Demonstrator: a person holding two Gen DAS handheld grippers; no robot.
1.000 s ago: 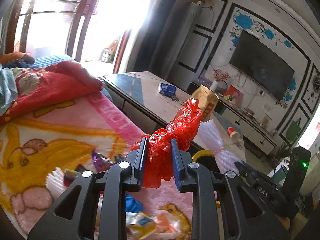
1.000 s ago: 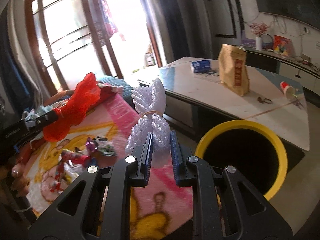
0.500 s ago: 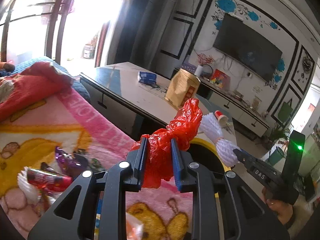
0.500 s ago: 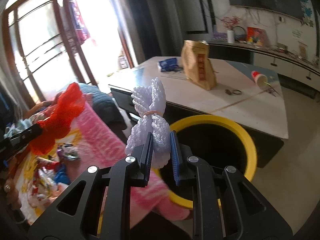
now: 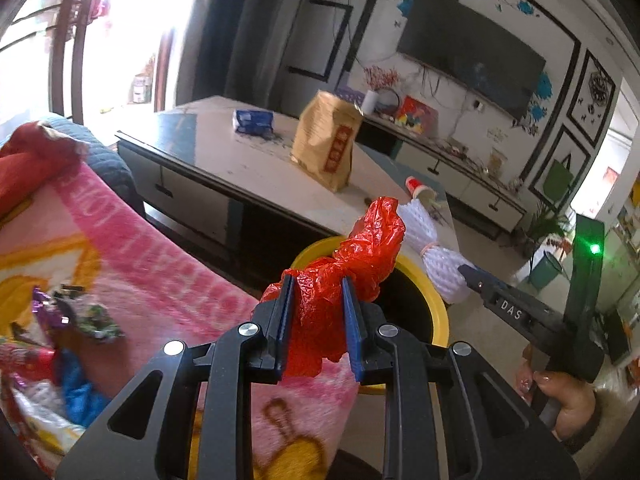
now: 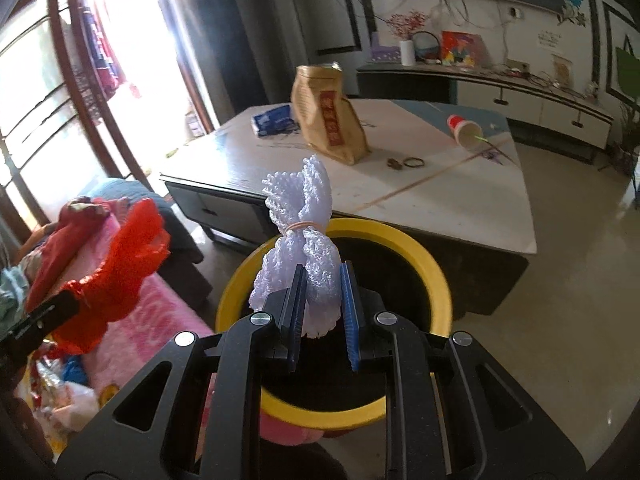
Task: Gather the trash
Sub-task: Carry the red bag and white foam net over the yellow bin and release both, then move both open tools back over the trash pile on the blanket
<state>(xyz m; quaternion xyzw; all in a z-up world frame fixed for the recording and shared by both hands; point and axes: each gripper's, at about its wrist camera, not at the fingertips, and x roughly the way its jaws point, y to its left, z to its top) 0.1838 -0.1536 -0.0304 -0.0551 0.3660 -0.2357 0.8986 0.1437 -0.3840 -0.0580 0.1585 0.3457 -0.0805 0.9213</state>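
Note:
My left gripper is shut on a crumpled red plastic bag, held just before the rim of a yellow bin with a dark inside. The red plastic bag also shows at the left of the right wrist view. My right gripper is shut on a white foam net bundle tied with a rubber band, and hangs over the mouth of the yellow bin. In the left wrist view the white bundle and the right gripper's fingers sit above the bin's right side.
A pink blanket with several wrappers lies to the left. Behind the bin stands a low table bearing a brown paper bag, a blue packet and a tipped red cup. A hand holds the right gripper.
Both grippers have moved right and down, away from the blanket, toward the yellow bin. The white bundle now hangs over the bin's mouth, and the red bag has neared its rim. Both grips are unchanged.

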